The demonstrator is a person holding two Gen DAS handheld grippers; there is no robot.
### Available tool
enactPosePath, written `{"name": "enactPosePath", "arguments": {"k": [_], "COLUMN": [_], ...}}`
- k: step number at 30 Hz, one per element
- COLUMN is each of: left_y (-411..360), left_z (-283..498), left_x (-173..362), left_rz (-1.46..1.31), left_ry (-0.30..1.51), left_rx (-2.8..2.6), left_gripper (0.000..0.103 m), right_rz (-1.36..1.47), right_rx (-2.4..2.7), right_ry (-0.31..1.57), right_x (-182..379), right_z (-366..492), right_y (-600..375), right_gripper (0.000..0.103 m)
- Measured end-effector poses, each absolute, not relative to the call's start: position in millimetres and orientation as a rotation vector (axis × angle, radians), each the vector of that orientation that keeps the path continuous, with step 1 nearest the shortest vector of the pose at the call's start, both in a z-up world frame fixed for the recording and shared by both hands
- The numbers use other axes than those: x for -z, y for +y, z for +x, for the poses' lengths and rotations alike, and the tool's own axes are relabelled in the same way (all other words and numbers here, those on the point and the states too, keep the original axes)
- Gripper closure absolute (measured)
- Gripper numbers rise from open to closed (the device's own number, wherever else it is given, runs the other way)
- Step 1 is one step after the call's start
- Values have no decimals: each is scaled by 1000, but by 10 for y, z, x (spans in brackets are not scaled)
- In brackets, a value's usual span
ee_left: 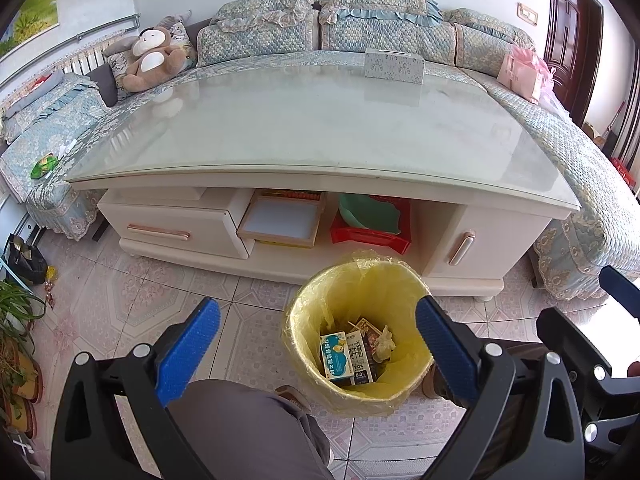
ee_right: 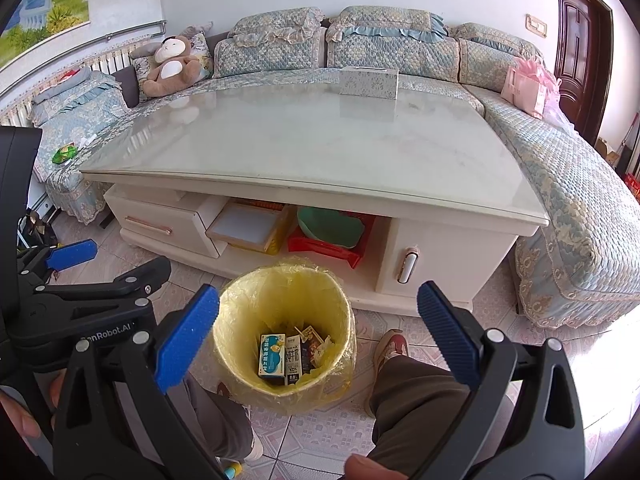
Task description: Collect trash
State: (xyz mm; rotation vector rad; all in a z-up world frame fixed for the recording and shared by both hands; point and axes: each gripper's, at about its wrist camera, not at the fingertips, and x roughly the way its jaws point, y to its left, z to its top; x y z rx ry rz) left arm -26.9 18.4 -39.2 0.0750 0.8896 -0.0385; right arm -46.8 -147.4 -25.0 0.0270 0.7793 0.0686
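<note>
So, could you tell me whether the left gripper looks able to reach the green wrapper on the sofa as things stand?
Probably yes. The left gripper is open and holds nothing, and the green wrapper lies uncovered on the sofa seat, left of the coffee table, with nothing on top.

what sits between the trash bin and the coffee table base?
Nothing: only bare tiled floor separates the yellow-lined trash bin from the coffee table base. Clearest in the right wrist view.

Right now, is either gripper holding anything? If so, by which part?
Nothing held. The left gripper and the right gripper are both wide open and empty above the yellow-lined bin. The cartons lie inside it.
</note>
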Motion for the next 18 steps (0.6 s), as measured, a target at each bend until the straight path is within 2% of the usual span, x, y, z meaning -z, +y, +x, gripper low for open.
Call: {"name": "enactPosePath", "arguments": {"k": [18], "left_y": [136], "left_z": [-273], "left_x": [431], "left_rz": [86], "left_ry": [892], "left_rx": [50], "left_gripper": [7], "right_rz": [29], "right_rx": [-66], "right_ry": [786], "right_x": [272], "right_z": [-461], "right_y": [-1484], "right_gripper": [6]}}
